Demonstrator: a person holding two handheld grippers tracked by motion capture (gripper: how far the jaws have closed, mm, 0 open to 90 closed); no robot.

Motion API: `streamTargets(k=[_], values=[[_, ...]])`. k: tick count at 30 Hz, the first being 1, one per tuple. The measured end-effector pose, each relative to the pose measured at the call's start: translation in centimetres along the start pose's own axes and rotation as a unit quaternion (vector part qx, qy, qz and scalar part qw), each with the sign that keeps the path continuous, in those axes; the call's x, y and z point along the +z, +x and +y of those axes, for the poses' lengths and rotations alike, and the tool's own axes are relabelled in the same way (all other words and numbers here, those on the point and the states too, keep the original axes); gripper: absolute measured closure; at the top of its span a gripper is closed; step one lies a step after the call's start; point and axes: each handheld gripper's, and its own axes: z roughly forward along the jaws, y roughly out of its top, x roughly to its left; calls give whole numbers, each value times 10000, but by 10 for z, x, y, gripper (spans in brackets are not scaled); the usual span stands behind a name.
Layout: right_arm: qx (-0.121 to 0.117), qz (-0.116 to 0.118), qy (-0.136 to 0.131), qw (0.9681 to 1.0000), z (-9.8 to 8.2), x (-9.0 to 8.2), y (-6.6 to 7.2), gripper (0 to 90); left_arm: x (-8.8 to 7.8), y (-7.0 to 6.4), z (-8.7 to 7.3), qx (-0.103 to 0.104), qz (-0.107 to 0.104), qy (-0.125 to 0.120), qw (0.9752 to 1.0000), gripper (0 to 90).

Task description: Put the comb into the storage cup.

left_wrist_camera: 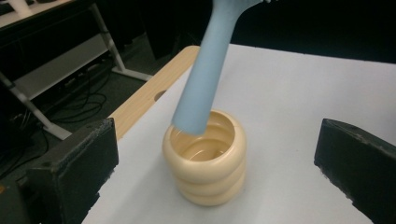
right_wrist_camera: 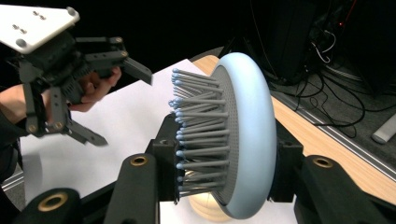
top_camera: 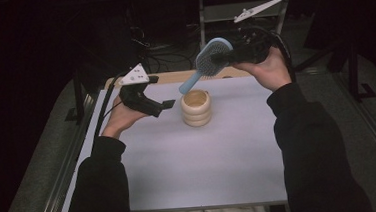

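Right gripper [top_camera: 224,57] fingers clamp hairbrush [top_camera: 208,62] (handle over cup [top_camera: 196,108]); left gripper [top_camera: 168,104] fingers wide.

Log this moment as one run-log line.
right gripper: shut on hairbrush head | handle tip at cream ringed cup rim | left gripper: open, empty, beside cup

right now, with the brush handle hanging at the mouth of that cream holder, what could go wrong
The right gripper clamps the light blue hairbrush by its bristled head only, so the long handle could swing or twist. The handle tip sits at the rim of the cream ribbed ring-shaped holder, tilted; it may catch the rim and tip the holder. The left gripper stands open beside the holder, not steadying it.
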Motion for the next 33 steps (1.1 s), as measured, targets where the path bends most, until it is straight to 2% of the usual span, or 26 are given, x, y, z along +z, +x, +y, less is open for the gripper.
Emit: streamTargets(k=[7,10,15,17,21,23,26,28,33], values=[[-10,-196,-3,9998,-3,-9,-6,553,-20,9,-13,-247,190,-280,9991,0],[35,-244,-7,9997,-7,-12,-10,552,-27,12,-18,-286,260,-300,9988,0],[65,-304,-20,9995,-14,-16,-17,550,-38,15,-30,-501,267,-372,9977,0],[97,-320,-30,9994,-17,-16,-20,550,-41,15,-36,-528,299,-388,9974,0],[121,-357,4,9993,-21,-14,-23,549,-48,16,-45,-578,372,-413,9968,0],[140,-349,31,9993,-23,-11,-24,550,-53,15,-49,-577,484,-440,9962,0],[155,-342,45,9993,-25,-7,-25,550,-62,10,-57,-551,596,-632,9947,0],[168,-324,63,9993,-26,-3,-25,550,-67,8,-62,-543,641,-639,9944,0],[178,-285,160,9993,-27,7,-24,549,-76,9,-82,-709,728,-615,9929,0]])
